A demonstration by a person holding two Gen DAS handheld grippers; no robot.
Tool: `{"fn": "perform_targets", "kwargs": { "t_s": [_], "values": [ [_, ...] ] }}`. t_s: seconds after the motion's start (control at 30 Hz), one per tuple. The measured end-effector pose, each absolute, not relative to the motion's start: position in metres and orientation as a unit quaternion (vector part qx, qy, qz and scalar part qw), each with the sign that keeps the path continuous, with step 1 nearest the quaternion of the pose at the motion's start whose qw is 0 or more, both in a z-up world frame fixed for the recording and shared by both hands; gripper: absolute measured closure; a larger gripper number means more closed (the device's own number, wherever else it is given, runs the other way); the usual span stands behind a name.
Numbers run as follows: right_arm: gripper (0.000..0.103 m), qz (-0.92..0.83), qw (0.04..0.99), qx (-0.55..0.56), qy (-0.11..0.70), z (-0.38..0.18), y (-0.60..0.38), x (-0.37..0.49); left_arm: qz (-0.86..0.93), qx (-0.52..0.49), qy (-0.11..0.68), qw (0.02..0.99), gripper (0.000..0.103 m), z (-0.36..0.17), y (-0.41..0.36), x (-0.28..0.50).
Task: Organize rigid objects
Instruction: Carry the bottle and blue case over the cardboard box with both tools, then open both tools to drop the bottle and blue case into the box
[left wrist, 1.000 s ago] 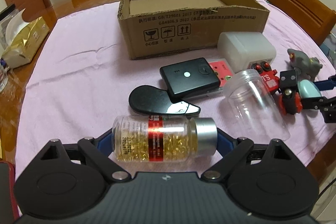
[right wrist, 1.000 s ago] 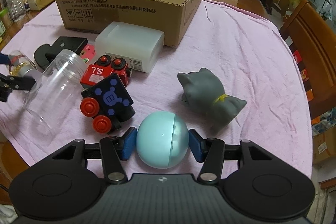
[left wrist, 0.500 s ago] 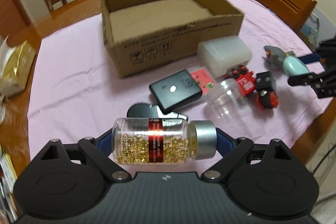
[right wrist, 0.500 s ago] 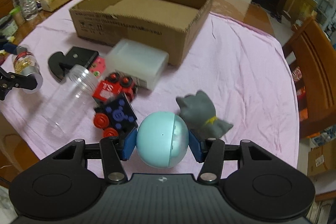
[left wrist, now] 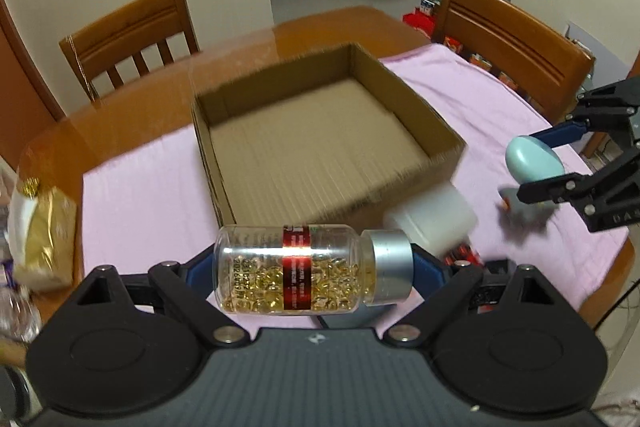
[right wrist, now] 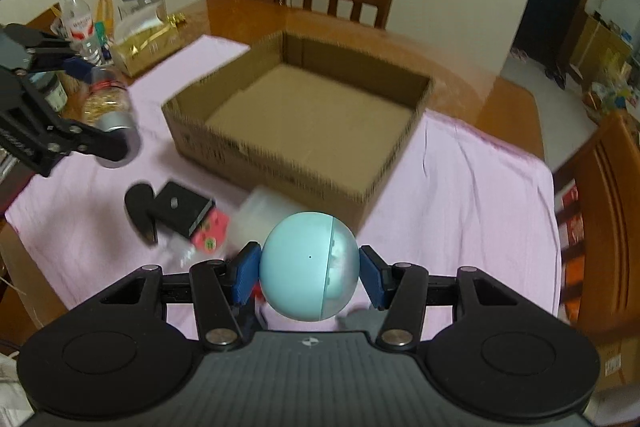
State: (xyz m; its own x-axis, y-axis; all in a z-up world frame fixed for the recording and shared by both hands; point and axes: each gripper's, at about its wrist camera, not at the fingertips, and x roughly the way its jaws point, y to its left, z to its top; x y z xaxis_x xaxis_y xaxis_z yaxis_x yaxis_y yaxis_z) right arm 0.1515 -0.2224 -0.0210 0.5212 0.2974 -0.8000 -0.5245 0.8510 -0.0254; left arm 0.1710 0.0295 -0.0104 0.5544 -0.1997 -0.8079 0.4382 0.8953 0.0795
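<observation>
My left gripper (left wrist: 313,267) is shut on a clear capsule bottle (left wrist: 296,269) with a red label and silver cap, held lengthwise above the table. My right gripper (right wrist: 309,269) is shut on a light blue ball (right wrist: 308,264). Both hang in the air in front of the open cardboard box (left wrist: 400,107), whose inside holds nothing. From the left wrist view the right gripper (left wrist: 536,163) with the ball (left wrist: 534,158) shows at the right. In the right wrist view the left gripper (right wrist: 102,107) with the bottle (right wrist: 106,103) shows at the left.
On the pink cloth (right wrist: 472,187) lie a black case (right wrist: 180,207), a pink card (right wrist: 210,229), a white plastic box (left wrist: 436,223), a grey toy (left wrist: 524,213) and a red toy (left wrist: 462,255), all blurred. A gold tissue pack (left wrist: 40,235), bottles (right wrist: 78,21) and wooden chairs (left wrist: 132,35) ring the table.
Both grippers have risen with their objects and moved toward the box, which now fills the middle of both views. The table items have slid low and behind the fingers.
</observation>
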Motion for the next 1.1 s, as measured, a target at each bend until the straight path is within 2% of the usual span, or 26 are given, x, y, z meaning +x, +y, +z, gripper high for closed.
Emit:
{"fn": "perform_targets", "kwargs": {
  "t_s": [0.33,0.73,1.1],
  "values": [
    [0.045,0.262,0.869,-0.140,0.396,-0.001,-0.195,0.215,-0.183,0.147,0.413,0.880,0.010,-0.011,0.021,0.250],
    [0.045,0.239,0.870,-0.126,0.413,-0.021,-0.183,0.272,-0.152,0.127,0.429,0.881,0.010,-0.071,0.014,0.350],
    [0.045,0.216,0.873,-0.112,0.423,-0.032,-0.182,0.305,-0.122,0.104,0.401,0.902,0.003,-0.045,0.039,0.344]
  ]
}}
